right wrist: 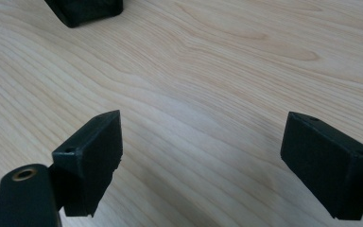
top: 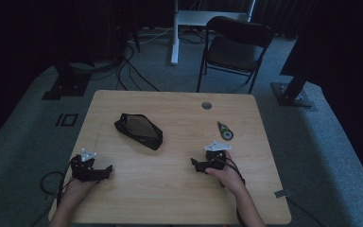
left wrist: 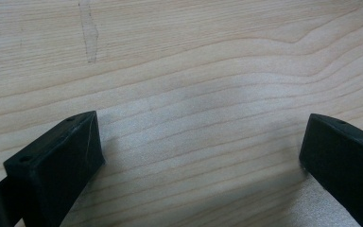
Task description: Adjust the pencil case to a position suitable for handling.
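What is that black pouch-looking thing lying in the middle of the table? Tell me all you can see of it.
The black pouch looks like a soft fabric case, long and roughly boat-shaped, with a brownish, see-through-looking panel on top. It lies flat and slantwise on the wooden table, left of centre. Nothing touches it; both grippers are nearer the person, apart from it.

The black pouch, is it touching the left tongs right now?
Apart. The high view shows bare wooden table between the black pouch and the left tongs; in the left gripper view the open jaws frame bare wood.
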`<state>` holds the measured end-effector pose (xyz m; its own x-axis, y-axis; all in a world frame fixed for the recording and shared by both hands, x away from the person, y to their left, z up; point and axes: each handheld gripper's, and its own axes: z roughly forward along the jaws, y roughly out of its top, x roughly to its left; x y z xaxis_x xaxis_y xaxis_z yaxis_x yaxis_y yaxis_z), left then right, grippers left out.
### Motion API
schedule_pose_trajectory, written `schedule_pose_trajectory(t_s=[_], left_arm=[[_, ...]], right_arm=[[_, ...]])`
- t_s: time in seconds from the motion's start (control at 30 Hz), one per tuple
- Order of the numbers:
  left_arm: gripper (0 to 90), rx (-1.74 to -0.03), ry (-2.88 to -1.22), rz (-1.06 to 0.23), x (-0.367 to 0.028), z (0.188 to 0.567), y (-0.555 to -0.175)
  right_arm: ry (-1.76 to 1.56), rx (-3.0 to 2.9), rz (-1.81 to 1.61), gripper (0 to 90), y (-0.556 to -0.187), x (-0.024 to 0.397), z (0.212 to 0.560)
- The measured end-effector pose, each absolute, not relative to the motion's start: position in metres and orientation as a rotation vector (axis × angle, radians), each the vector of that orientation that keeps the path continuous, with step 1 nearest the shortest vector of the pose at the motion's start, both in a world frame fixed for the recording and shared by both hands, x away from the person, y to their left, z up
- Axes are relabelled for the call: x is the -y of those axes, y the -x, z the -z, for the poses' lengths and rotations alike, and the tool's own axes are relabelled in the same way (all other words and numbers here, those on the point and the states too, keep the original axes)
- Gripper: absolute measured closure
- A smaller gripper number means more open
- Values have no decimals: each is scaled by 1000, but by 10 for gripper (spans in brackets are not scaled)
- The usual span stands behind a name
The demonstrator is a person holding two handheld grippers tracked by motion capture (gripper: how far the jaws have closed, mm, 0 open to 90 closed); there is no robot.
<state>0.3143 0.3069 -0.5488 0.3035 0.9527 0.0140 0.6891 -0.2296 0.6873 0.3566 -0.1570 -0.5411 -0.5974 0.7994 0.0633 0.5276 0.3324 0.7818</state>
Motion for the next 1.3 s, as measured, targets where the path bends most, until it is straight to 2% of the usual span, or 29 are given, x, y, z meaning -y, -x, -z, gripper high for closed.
schedule_pose_trajectory(t_s=[0.57, 0.67, 0.73, 1.1, 1.23, 1.3], left_arm=[[2, -1454, -2000, -595, -307, 549, -314], [2, -1454, -2000, -595, -307, 549, -314], [2, -1454, -2000, -595, -307, 549, -314], [2, -1453, -2000, -595, -307, 549, -314], [2, -1454, -2000, -595, -307, 549, -314], [2, -1454, -2000, -595, -307, 549, -314]], right_arm=[[-1120, -2295, -1210, 143, -368, 125, 538], [-1110, -2294, -1220, 157, -369, 120, 535], [-1124, -2295, -1231, 198, -371, 115, 534], [-1060, -2312, -1275, 230, -377, 92, 528], [-1032, -2301, -1301, 299, -380, 82, 525], [-1026, -2299, -1321, 395, -382, 77, 524]])
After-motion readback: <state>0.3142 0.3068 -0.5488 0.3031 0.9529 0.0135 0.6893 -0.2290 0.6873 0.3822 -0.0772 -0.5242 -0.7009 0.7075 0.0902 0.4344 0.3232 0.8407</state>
